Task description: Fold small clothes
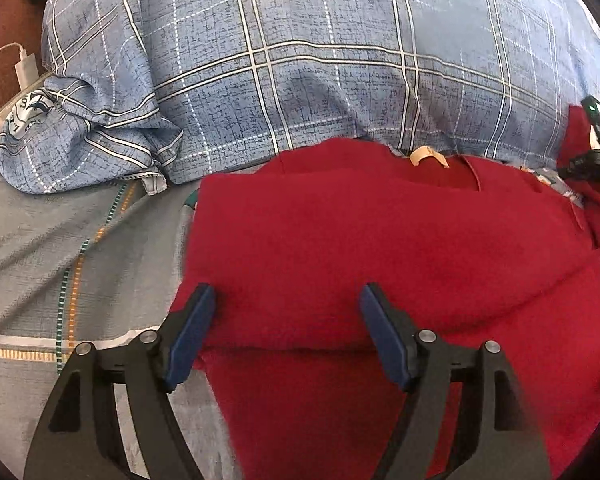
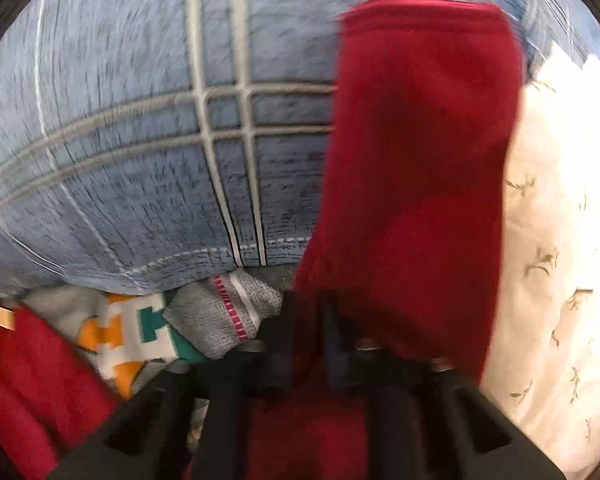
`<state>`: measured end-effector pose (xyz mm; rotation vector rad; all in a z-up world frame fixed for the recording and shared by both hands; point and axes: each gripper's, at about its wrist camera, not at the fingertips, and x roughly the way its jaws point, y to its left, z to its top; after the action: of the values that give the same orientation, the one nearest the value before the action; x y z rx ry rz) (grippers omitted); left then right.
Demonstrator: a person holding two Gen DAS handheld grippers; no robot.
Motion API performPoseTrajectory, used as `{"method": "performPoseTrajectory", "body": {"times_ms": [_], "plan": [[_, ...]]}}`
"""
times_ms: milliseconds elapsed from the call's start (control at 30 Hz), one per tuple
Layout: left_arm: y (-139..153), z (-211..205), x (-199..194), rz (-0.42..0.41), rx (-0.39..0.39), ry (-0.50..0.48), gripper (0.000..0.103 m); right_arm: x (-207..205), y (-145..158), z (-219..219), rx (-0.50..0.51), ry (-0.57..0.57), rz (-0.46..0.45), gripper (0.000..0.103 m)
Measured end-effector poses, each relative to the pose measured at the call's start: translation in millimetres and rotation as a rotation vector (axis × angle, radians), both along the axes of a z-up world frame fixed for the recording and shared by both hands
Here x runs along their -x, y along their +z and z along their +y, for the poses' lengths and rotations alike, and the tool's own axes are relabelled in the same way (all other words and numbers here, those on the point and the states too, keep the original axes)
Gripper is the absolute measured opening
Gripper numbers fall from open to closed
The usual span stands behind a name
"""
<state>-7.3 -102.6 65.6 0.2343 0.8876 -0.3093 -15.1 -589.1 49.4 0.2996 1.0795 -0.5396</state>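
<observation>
A red fleece garment (image 1: 380, 248) lies spread on the grey bedsheet (image 1: 60, 248), with a tan neck label (image 1: 424, 156) at its far edge. My left gripper (image 1: 288, 296) hovers open over the garment's near left part, its blue pads (image 1: 196, 320) wide apart with nothing pinched between them. In the blurred right wrist view, my right gripper (image 2: 308, 320) is shut on a red sleeve (image 2: 420, 160) of the garment, which stretches away from the jaws over the bedding. The right gripper (image 1: 596, 148) also shows at the right edge of the left wrist view.
A blue plaid quilt (image 1: 300, 60) is bunched along the far side behind the garment. A white charger with its cable (image 1: 24, 68) lies at the far left. White floral bedding (image 2: 560, 240) lies to the right. The sheet's orange and teal pattern (image 2: 132, 332) shows near the right gripper.
</observation>
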Motion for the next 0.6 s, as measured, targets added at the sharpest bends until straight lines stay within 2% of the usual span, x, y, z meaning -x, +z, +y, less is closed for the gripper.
{"method": "performPoseTrajectory", "body": {"times_ms": [67,167,233,300,367,467,533,600], "plan": [[4,3,-1,-0.003,0.013,0.011,0.075,19,15,-10,-0.094,-0.008,-0.085,0.008],[14,12,-2,-0.021,0.048,0.042,0.075,45,44,-15,-0.155,0.015,-0.199,0.008],[19,19,-2,-0.029,0.071,0.060,0.075,60,67,-7,-0.212,0.051,-0.283,0.008],[26,27,-3,-0.043,0.104,0.080,0.075,69,92,14,-0.228,0.119,-0.333,0.008],[30,34,-6,-0.051,0.127,0.100,0.075,79,122,53,-0.217,0.247,-0.391,0.008],[37,45,-8,-0.051,0.175,0.127,0.075,87,148,127,-0.202,0.447,-0.433,0.008],[39,50,-8,-0.053,0.199,0.139,0.075,83,146,182,-0.185,0.572,-0.425,0.010],[40,55,-9,-0.056,0.221,0.150,0.075,76,124,228,-0.192,0.675,-0.385,0.012]]}}
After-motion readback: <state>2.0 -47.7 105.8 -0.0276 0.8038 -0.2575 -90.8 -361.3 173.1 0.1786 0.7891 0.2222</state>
